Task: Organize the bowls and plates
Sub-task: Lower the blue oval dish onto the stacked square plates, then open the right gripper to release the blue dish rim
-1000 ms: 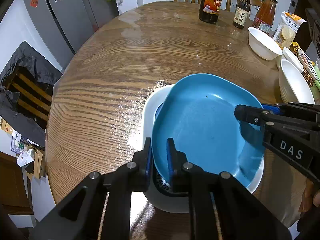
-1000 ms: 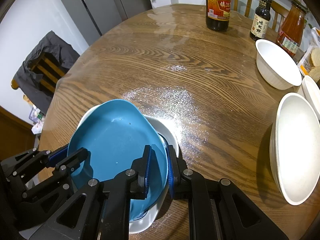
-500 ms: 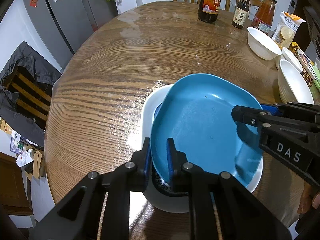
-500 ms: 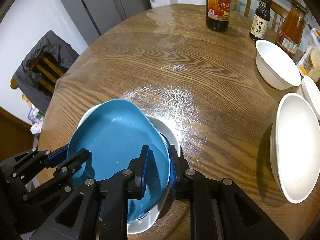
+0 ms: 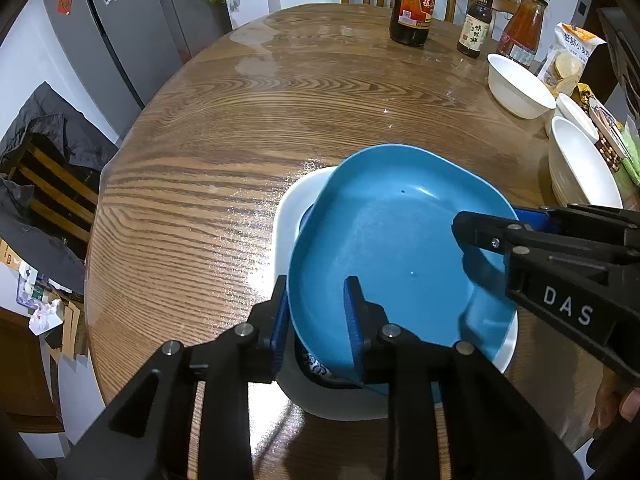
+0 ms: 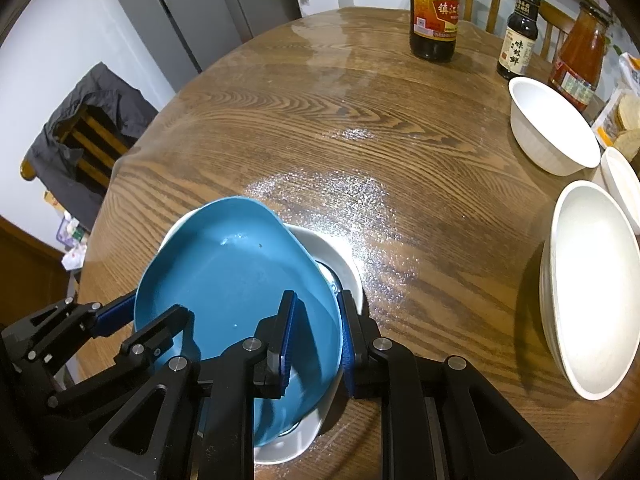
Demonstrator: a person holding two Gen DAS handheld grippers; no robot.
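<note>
Blue plate [image 5: 394,240] atop white plate [image 5: 292,216], maybe patterned dish between.

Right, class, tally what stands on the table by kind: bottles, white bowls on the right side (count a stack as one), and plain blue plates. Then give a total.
Bottles: 3
White bowls: 3
Plain blue plates: 1
Total: 7
</note>
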